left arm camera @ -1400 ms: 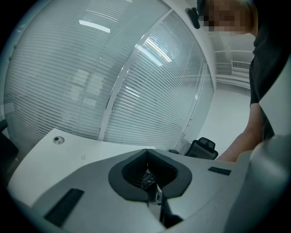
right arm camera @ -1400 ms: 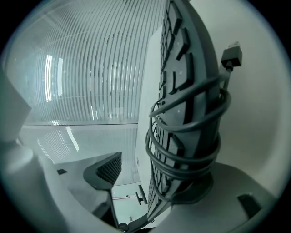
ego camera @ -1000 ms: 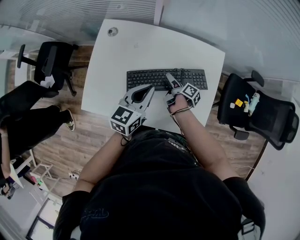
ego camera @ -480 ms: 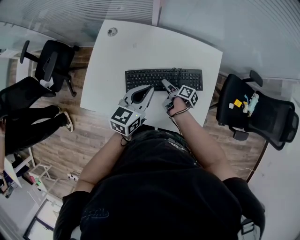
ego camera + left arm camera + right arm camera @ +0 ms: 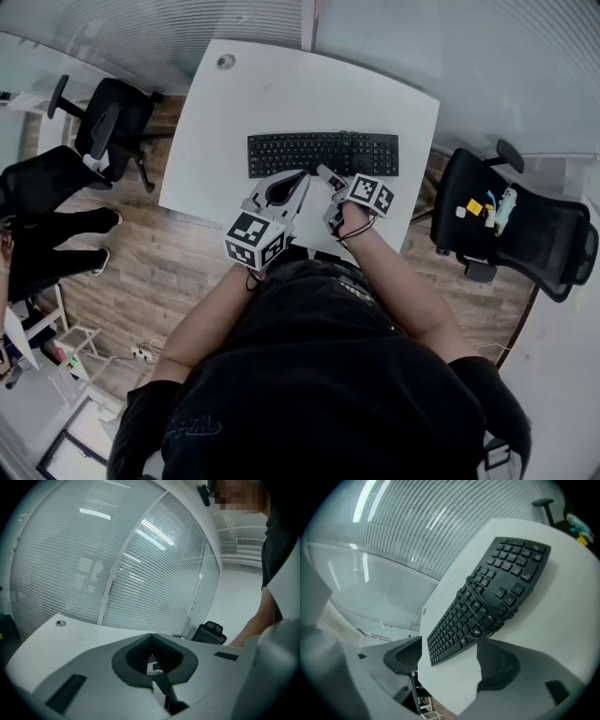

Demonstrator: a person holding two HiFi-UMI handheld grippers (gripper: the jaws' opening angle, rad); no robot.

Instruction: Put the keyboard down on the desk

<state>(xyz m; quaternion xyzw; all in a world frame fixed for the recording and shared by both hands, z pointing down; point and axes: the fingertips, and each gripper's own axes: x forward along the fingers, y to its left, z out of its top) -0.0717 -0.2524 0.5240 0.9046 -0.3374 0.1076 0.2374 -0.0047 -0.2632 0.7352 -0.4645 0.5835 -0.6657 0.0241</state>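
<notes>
The keyboard (image 5: 322, 154) is found lying flat on the worktop (image 5: 281, 94), roughly parallel to the near edge; the placement is judged complete. The left gripper (image 5: 151, 637) is clenched on nothing. The right gripper (image 5: 450, 663) is spread and released, just short of the keyboard. Risk noted: a cable (image 5: 480, 603) is looped across the keys. If it were caught by a jaw on withdrawal, the keyboard could be dragged toward the edge.
</notes>
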